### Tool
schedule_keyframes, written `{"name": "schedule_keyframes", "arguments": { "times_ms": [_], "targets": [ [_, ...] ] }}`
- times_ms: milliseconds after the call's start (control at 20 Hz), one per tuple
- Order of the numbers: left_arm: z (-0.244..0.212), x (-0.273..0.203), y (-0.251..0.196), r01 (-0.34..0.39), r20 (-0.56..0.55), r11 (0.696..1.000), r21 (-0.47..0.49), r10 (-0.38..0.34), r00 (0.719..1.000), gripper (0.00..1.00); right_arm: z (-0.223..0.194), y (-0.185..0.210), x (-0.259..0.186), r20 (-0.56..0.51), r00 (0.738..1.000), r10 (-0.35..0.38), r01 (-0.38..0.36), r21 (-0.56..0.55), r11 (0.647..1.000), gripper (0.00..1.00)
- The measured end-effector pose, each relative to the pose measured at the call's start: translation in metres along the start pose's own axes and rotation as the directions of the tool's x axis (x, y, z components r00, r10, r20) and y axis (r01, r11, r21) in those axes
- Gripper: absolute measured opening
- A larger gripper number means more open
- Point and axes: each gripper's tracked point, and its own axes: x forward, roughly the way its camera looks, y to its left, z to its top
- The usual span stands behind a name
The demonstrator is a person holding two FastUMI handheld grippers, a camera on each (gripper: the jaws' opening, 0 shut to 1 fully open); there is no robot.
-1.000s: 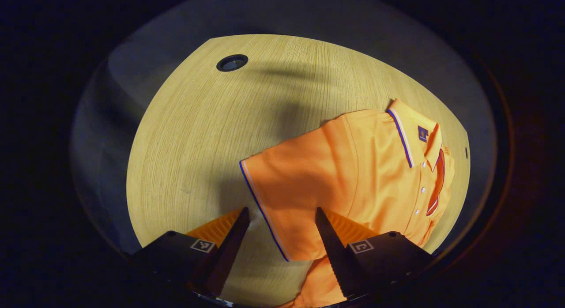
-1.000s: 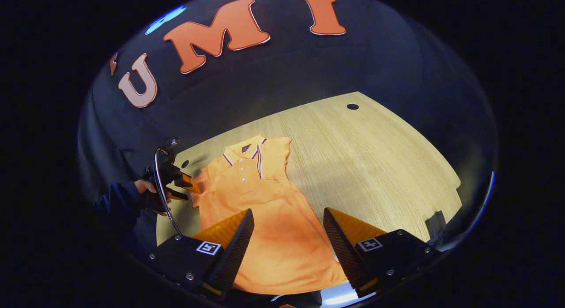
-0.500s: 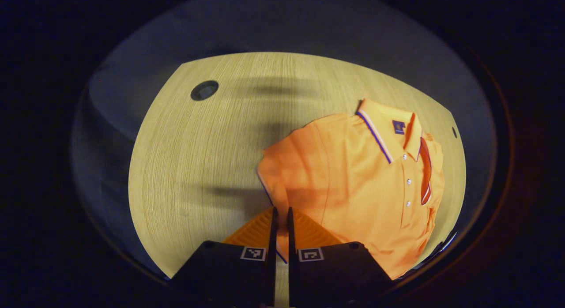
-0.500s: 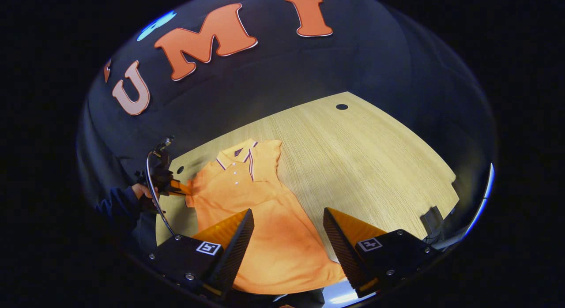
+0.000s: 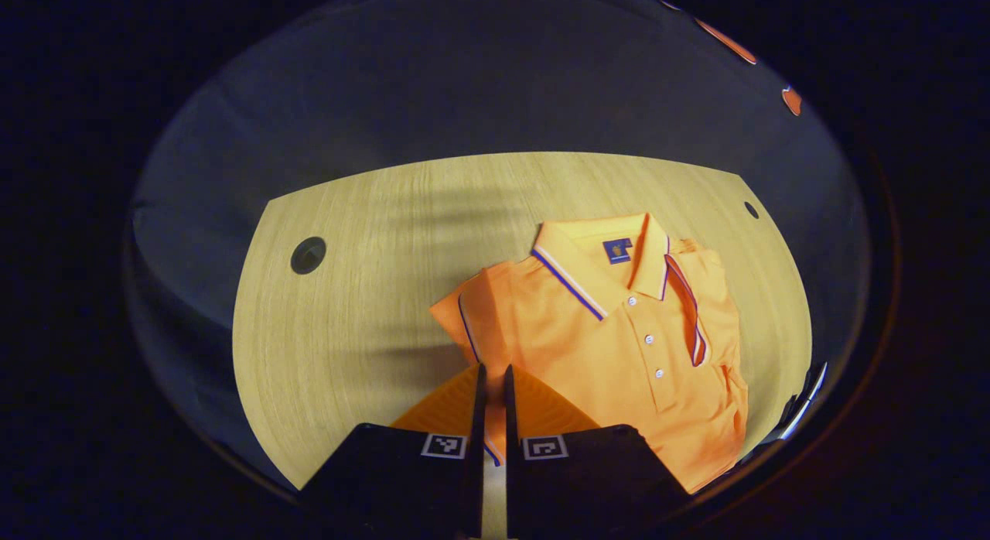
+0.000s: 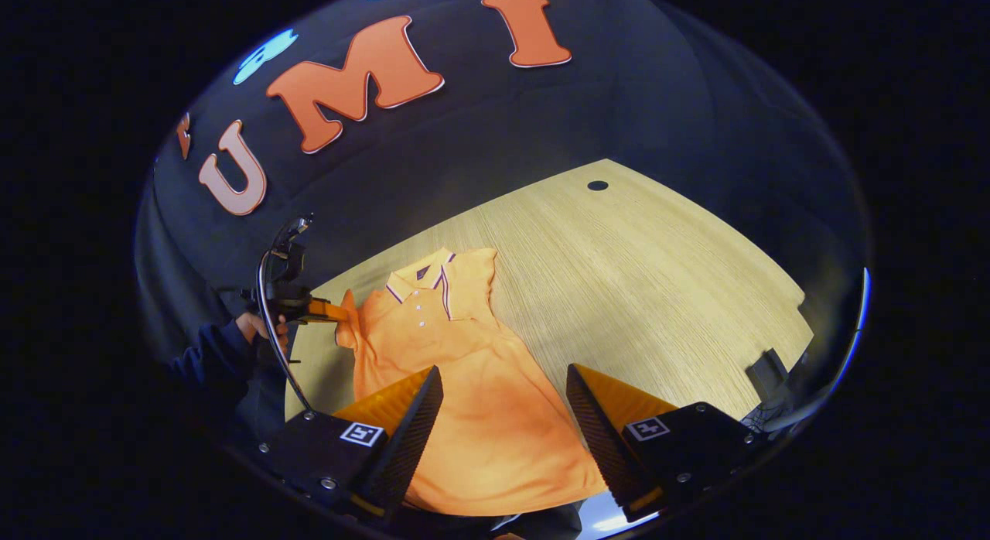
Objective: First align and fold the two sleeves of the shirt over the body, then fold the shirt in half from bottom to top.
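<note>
An orange polo shirt point(image 5: 619, 331) point(image 6: 456, 370) with a striped collar lies front-up on the wooden table point(image 5: 363, 277) point(image 6: 642, 277). One sleeve point(image 6: 472, 281) lies folded over the chest by the button placket. My left gripper point(image 5: 492, 370) is shut on the other sleeve's striped cuff point(image 5: 464, 331), lifting it off the table. In the right gripper view the left gripper point(image 6: 332, 312) pinches that sleeve at the shirt's left side, held by a hand point(image 6: 259, 331). My right gripper point(image 6: 503, 374) hangs open above the shirt's lower body, holding nothing.
The table has a round cable hole point(image 5: 308, 254) near one far corner and another hole point(image 6: 597, 186) at the other. The booth's black cloth wall stands behind the table. A small dark object point(image 6: 769, 366) sits at the table's right edge.
My left gripper went from open around the sleeve cuff to shut on it, then raised the sleeve and carried it toward the shirt's body. My right gripper stayed open above the hem.
</note>
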Motion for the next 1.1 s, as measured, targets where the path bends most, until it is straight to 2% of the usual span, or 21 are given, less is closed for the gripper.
{"name": "schedule_keyframes", "arguments": {
  "times_ms": [200, 400, 500, 600, 650, 700, 850, 900, 950, 1100],
  "targets": [
    [-0.002, 0.013, -0.031, 0.056, -0.039, 0.998, 0.008, -0.056, 0.998, 0.12, -0.015, -0.009, -0.008, -0.009, 1.000, -0.026, 0.027, 0.033, 0.999, 0.99],
    [-0.006, 0.029, -0.063, 0.141, -0.067, 0.990, -0.030, -0.143, 0.988, 0.12, -0.021, -0.014, -0.012, -0.022, 0.998, -0.051, 0.052, 0.044, 0.998, 0.99],
    [-0.007, 0.029, -0.082, 0.212, -0.066, 0.976, -0.060, -0.215, 0.974, 0.16, -0.020, -0.016, -0.013, -0.025, 0.998, -0.050, 0.051, 0.044, 0.998, 0.98],
    [-0.009, 0.023, -0.100, 0.285, -0.058, 0.954, -0.088, -0.291, 0.955, 0.34, -0.019, -0.018, -0.012, -0.027, 0.999, -0.043, 0.044, 0.043, 0.998, 0.98],
    [-0.009, 0.018, -0.107, 0.314, -0.048, 0.944, -0.102, -0.320, 0.946, 0.28, -0.019, -0.018, -0.012, -0.027, 0.999, -0.035, 0.036, 0.040, 0.999, 0.98],
    [-0.009, 0.011, -0.106, 0.314, -0.036, 0.944, -0.106, -0.319, 0.947, 0.32, -0.018, -0.020, -0.012, -0.027, 0.999, -0.031, 0.032, 0.036, 0.999, 0.98],
    [-0.013, -0.009, -0.096, 0.264, 0.004, 0.960, -0.091, -0.265, 0.964, 0.65, -0.019, -0.022, -0.011, -0.039, 0.999, 0.001, -0.001, -0.003, 1.000, 0.99],
    [-0.018, -0.019, -0.093, 0.250, 0.023, 0.965, -0.082, -0.249, 0.968, 0.68, -0.019, -0.025, -0.010, -0.047, 0.999, 0.005, -0.006, -0.020, 1.000, 0.99],
    [-0.023, -0.028, -0.088, 0.227, 0.036, 0.971, -0.077, -0.225, 0.974, 0.80, -0.022, -0.027, -0.009, -0.056, 0.998, 0.015, -0.017, -0.032, 0.999, 0.99],
    [-0.044, -0.057, -0.079, 0.186, 0.081, 0.976, -0.113, -0.177, 0.981, 0.83, -0.032, -0.030, -0.003, -0.095, 0.994, 0.046, -0.052, -0.066, 0.996, 0.99]
  ]
}}
